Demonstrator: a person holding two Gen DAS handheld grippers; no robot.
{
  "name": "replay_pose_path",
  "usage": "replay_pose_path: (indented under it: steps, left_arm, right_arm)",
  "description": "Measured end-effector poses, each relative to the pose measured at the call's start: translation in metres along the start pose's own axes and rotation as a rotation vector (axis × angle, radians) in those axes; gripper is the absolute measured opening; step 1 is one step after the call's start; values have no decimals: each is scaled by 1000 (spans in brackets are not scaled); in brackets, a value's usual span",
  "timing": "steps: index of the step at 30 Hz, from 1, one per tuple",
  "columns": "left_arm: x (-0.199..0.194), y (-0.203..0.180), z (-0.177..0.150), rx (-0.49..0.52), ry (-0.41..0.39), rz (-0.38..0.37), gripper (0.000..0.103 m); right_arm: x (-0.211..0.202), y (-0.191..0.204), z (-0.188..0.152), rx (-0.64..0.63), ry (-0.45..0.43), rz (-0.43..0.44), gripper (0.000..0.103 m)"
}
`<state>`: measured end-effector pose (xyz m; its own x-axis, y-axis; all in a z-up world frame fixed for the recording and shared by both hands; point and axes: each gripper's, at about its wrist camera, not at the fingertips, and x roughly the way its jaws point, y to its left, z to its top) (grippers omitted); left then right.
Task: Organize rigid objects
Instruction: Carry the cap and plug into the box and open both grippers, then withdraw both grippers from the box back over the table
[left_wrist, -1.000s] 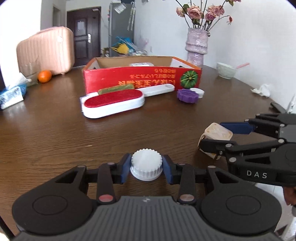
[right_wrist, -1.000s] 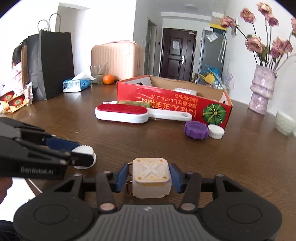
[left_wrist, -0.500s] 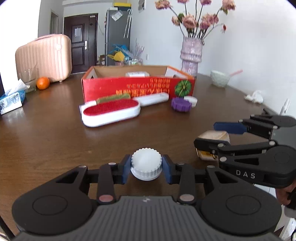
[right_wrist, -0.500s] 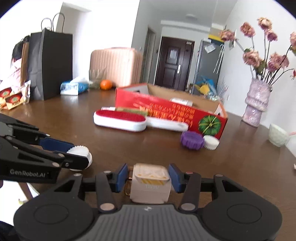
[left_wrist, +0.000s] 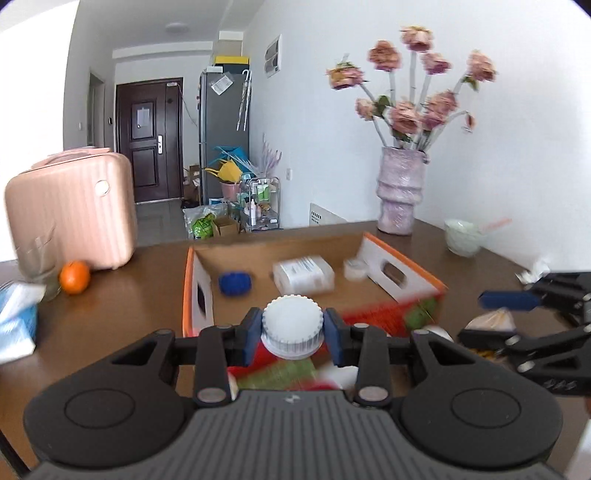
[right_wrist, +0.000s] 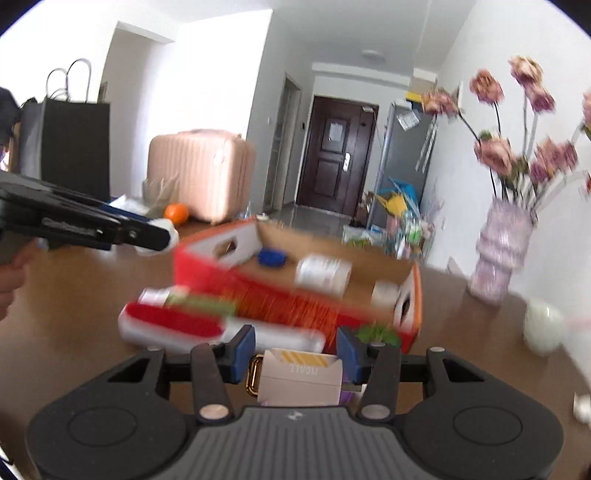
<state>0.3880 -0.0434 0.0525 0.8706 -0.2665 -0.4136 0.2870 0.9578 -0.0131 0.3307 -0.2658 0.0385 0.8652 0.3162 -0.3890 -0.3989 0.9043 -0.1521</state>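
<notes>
My left gripper (left_wrist: 291, 334) is shut on a white ribbed cap (left_wrist: 291, 326) and holds it in the air just short of the red cardboard box (left_wrist: 402, 275). My right gripper (right_wrist: 295, 356) is shut on a cream square box with a gold clasp (right_wrist: 299, 376), also lifted, in front of the red box (right_wrist: 280, 295). Inside the box lie a blue cap (left_wrist: 234, 283), a white packet (left_wrist: 303, 275) and a small white roll (left_wrist: 354, 266). The right gripper with its cream box (left_wrist: 491, 321) shows at the right of the left wrist view.
A red-and-white lint brush (right_wrist: 177, 323) and a white handle lie in front of the box, blurred. A vase of flowers (left_wrist: 400, 192), a pale bowl (left_wrist: 463, 236), an orange (left_wrist: 75, 277), a pink suitcase (left_wrist: 70, 218) and a tissue pack (left_wrist: 16, 325) stand on the brown table.
Both grippers have risen from the table and moved toward the red box, each carrying its object. The box's inside has come into view.
</notes>
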Motion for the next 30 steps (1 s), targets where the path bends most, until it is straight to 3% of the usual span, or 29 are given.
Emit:
replay_pose_path:
  steps: [2,3,7,9,12,13,15,16,18,25,30]
  left_arm:
    - [41,17,21,-8,44,-4,36]
    - [64,24,29,-6,72,-8,36]
    - [142,47,49,-3,176,19,36]
    - [172,55,51,2,211,32,37]
    - [194,67,41,-34,228,99,37]
    - [193,70,34,-30,217,100,41]
    - [192,76,25,-14,191,90,65]
    - [191,77,22,-19,175,92,69]
    - [189,79,20,-21,134,55,83]
    - [188,69,13,-3,146,83,84]
    - [182,54,11,16,162,93,87]
  right_arm:
    - [40,-25,37,-18,-13,-5,48]
    - [40,-25,37,-18,-13,-5,48]
    - [135,-60,70,16,93,5,48]
    - [180,-72,73,32,150,-9,48]
    - [223,-81,64,50,175,-113,48]
    - [227,-81,57,63,189,-116,46]
    - [223,-79,42,88,181,-33,43]
    - [221,-79,36,88,183,-11,44]
    - [218,-76,27,68,186,-25,46]
    - [214,-77,12,74,164,-36,55]
    - [214,-85,10,55,174,-72,55]
